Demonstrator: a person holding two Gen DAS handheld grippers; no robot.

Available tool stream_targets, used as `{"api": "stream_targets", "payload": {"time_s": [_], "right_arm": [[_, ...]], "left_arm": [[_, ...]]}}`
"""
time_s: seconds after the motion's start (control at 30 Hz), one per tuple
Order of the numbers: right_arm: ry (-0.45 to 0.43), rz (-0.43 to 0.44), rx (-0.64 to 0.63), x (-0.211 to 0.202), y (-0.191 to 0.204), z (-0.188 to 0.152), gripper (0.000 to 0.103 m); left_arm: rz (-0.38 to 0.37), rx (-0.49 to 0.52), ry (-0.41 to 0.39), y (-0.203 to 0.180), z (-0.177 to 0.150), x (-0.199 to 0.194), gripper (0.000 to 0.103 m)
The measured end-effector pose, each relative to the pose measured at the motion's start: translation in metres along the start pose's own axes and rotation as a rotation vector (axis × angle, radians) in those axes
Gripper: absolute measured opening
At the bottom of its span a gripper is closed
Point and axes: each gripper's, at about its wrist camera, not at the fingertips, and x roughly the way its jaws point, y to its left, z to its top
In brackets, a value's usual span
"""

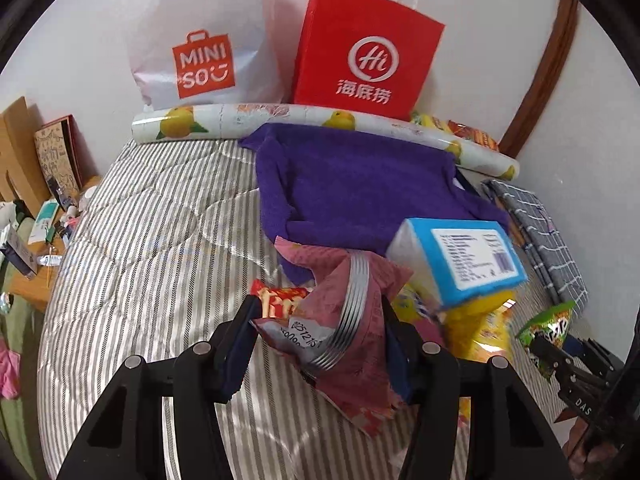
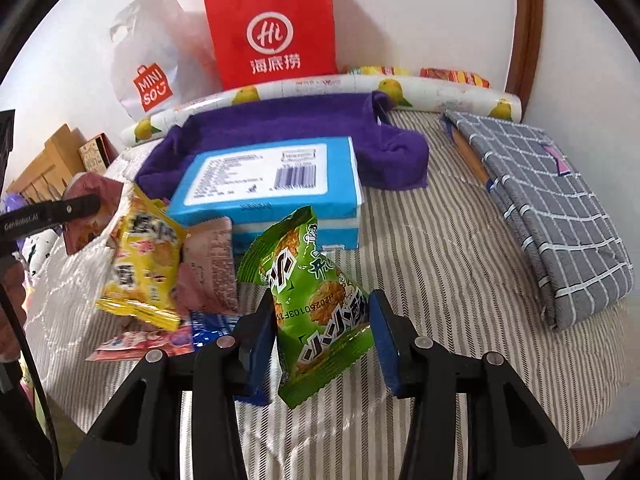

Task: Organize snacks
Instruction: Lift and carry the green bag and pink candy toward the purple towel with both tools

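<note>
My left gripper is shut on a maroon snack packet, which is lifted above the striped bedcover. A red-and-white packet lies just under it. My right gripper is shut on a green snack packet, which stands upright between the blue pads. A pile of snacks lies to the left in the right wrist view: a yellow packet, a pink packet and flat wrappers. The left gripper's finger shows there at the left edge, with the maroon packet.
A blue box rests on a purple towel. Behind stand a red paper bag, a white Miniso bag and a lemon-print roll. A folded grey checked cloth lies right. A cluttered wooden side table stands beside the bed.
</note>
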Motion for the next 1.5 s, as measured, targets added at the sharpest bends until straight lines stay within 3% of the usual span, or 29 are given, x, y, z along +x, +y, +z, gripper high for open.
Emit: {"api": "stream_targets", "payload": {"time_s": [0.63, 1.03, 1.5], "right_arm": [[-0.134, -0.008, 0.047, -0.075, -0.015, 0.03, 0.045], [-0.166, -0.003, 0.05, -0.084, -0.019, 0.051, 0.045], [-0.185, 0.03, 0.053, -0.073, -0.017, 0.081, 0.045]], "left_arm": [[-0.082, 0.066, -0.07, -0.07, 0.017, -0.053, 0.054], [-0.121, 0.092, -0.071, -0.095, 0.036, -0.049, 0.054], [-0.119, 0.1, -0.072, -0.095, 0.06, -0.039, 0.054]]}}
